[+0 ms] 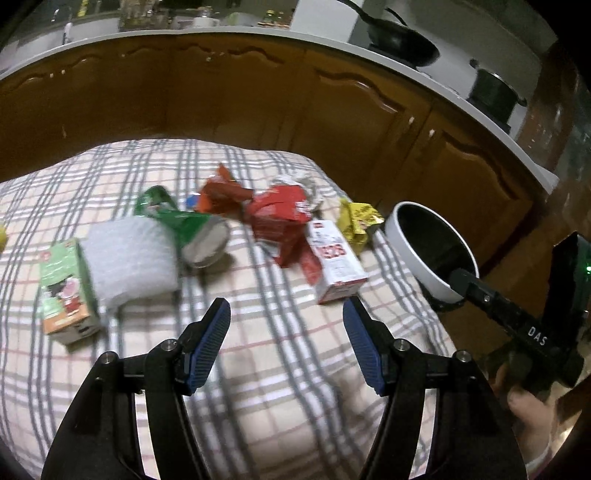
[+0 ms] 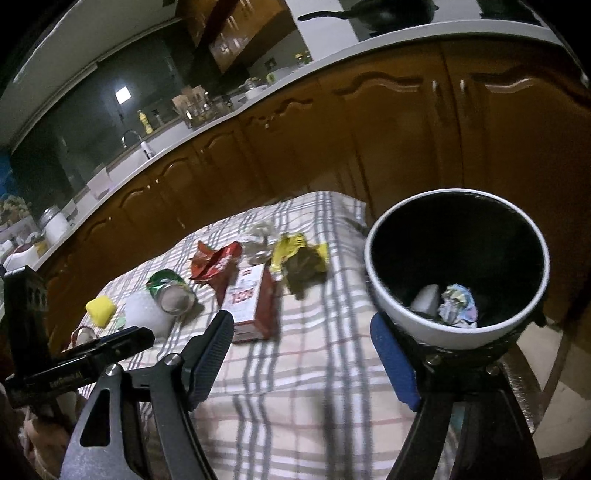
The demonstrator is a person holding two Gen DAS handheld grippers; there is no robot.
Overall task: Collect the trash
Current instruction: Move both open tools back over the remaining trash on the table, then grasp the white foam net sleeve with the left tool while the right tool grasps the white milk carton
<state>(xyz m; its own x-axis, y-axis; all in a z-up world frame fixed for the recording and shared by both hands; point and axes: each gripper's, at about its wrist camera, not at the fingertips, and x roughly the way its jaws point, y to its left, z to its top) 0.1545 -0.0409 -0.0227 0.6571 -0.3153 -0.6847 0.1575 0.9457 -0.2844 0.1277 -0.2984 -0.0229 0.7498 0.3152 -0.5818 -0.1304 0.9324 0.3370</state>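
Note:
Trash lies on a plaid cloth: a green carton, a white bubble-wrap wad, a crushed green can, red wrappers, a white-and-red carton and a yellow wrapper. My left gripper is open and empty, just short of the cartons. My right gripper is open, and a white bin with a black inside sits on its right finger. The bin holds crumpled paper. The bin also shows in the left wrist view.
Brown kitchen cabinets under a white counter stand behind the table. A black wok and a pot sit on the counter. A yellow sponge lies at the cloth's left end.

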